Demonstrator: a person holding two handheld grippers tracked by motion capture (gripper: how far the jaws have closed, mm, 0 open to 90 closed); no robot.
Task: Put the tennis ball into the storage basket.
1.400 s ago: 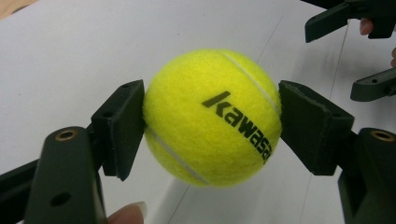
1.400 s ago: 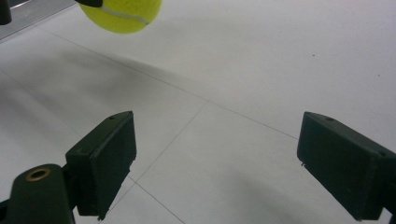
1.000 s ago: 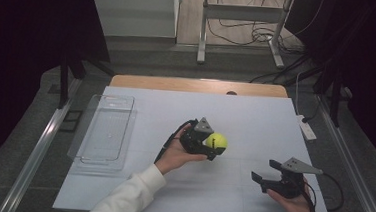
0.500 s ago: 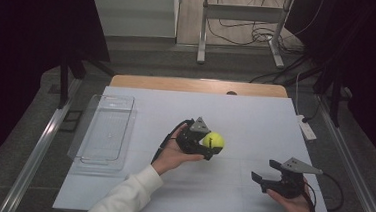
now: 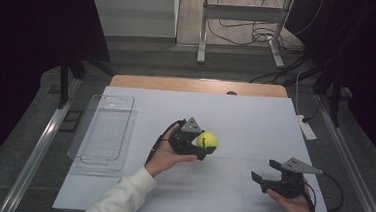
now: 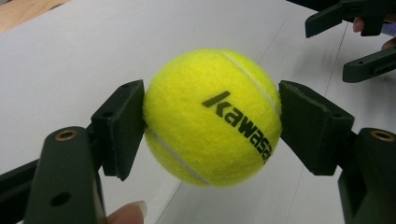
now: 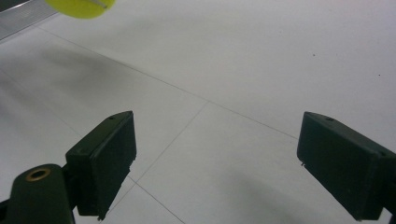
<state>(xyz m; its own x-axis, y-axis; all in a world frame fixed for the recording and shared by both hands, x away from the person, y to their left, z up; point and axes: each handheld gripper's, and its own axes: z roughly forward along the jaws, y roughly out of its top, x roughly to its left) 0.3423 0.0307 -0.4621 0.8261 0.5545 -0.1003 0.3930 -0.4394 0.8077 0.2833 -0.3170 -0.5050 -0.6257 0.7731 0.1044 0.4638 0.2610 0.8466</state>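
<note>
A yellow tennis ball [image 5: 207,140] [image 6: 212,116] with black lettering is clamped between the two black pads of my left gripper [image 5: 200,146] [image 6: 210,126], held above the middle of the white table [image 5: 255,120]. The ball's lower edge shows as a yellow sliver [image 7: 80,7] at the top left of the right gripper view. My right gripper [image 5: 266,171] [image 7: 217,163] stands open near the table's front right, its jaws wide apart over bare white surface with nothing between them. That right gripper [image 6: 359,42] also appears in the top right corner of the left gripper view.
A clear plastic tray [image 5: 105,130] lies at the table's left edge. A white power strip [image 5: 307,128] sits at the right edge. A wooden strip [image 5: 197,85] borders the far side, with a metal stand [image 5: 241,29] and cables on the floor beyond.
The left hand with the ball has drifted very slightly; the right gripper has kept still.
</note>
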